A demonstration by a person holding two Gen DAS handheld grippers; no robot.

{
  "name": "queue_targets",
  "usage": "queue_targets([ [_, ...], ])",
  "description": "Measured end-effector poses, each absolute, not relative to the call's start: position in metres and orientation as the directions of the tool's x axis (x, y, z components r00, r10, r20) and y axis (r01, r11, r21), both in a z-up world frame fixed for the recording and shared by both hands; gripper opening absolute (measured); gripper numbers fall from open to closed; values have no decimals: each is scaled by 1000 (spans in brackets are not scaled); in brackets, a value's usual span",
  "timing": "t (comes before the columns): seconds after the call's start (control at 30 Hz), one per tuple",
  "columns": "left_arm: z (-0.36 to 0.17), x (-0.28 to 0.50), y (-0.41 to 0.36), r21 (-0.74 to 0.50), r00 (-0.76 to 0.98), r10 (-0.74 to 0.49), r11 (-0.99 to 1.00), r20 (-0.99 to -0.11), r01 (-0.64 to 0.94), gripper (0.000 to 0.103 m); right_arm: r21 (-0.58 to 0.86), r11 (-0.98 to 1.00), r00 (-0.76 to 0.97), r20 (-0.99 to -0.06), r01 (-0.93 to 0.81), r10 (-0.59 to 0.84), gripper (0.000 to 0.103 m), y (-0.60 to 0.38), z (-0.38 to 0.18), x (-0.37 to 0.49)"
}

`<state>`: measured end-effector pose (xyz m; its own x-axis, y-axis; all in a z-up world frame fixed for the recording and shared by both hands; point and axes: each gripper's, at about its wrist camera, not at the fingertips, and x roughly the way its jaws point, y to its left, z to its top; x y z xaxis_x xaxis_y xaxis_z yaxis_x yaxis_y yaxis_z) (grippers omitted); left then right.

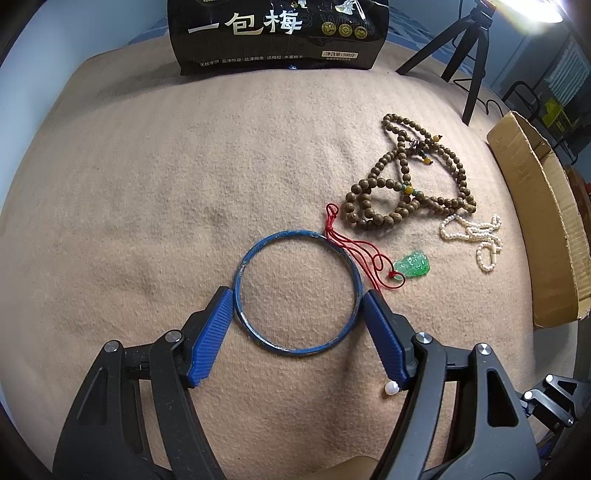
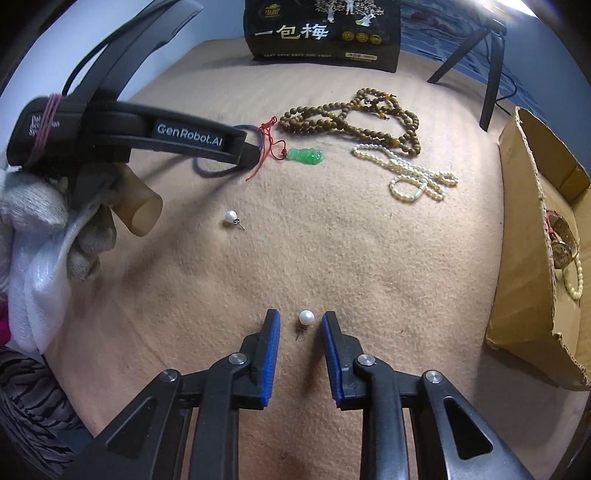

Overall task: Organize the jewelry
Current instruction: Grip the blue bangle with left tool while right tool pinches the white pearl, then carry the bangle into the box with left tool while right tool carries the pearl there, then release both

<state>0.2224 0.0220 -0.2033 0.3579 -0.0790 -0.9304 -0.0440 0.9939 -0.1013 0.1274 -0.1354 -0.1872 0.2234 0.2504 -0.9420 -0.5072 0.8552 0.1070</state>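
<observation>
A blue bangle point(image 1: 297, 291) lies flat on the tan blanket between my left gripper's point(image 1: 297, 293) open fingers, whose pads stand at its two sides. A green jade pendant point(image 1: 413, 263) on a red cord, brown wooden beads point(image 1: 406, 173) and a pearl strand point(image 1: 476, 236) lie to its right. A pearl earring point(image 1: 391, 388) sits by the right finger. My right gripper point(image 2: 301, 317) is open with a pearl earring point(image 2: 306, 317) lying between its tips. A second pearl earring point(image 2: 231, 216) lies further left. The left gripper's body point(image 2: 147, 136) hides most of the bangle in the right wrist view.
An open cardboard box point(image 2: 524, 236) stands at the right edge of the blanket with some jewelry point(image 2: 565, 251) inside; it also shows in the left wrist view point(image 1: 543, 206). A black snack bag point(image 1: 277, 33) stands at the back. A tripod point(image 1: 469, 62) is behind right.
</observation>
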Motion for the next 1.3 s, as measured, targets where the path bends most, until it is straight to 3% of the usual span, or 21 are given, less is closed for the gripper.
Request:
queue_targets([
  [0.17,-203,223,22,-101,362,-80,994,-929,-39,74,92,852,231,-943,-515,241,6,-132,-190,129],
  [0.8,-177,210,56,-148,422,-89,983,-902,-110,73,94,872,319,-907,-480,274,6,-149,-155,128],
  [1.3,-115,196,28,-196,541,-148,980,-828,-33,73,88,908,472,-832,-409,293,6,-187,-92,134],
])
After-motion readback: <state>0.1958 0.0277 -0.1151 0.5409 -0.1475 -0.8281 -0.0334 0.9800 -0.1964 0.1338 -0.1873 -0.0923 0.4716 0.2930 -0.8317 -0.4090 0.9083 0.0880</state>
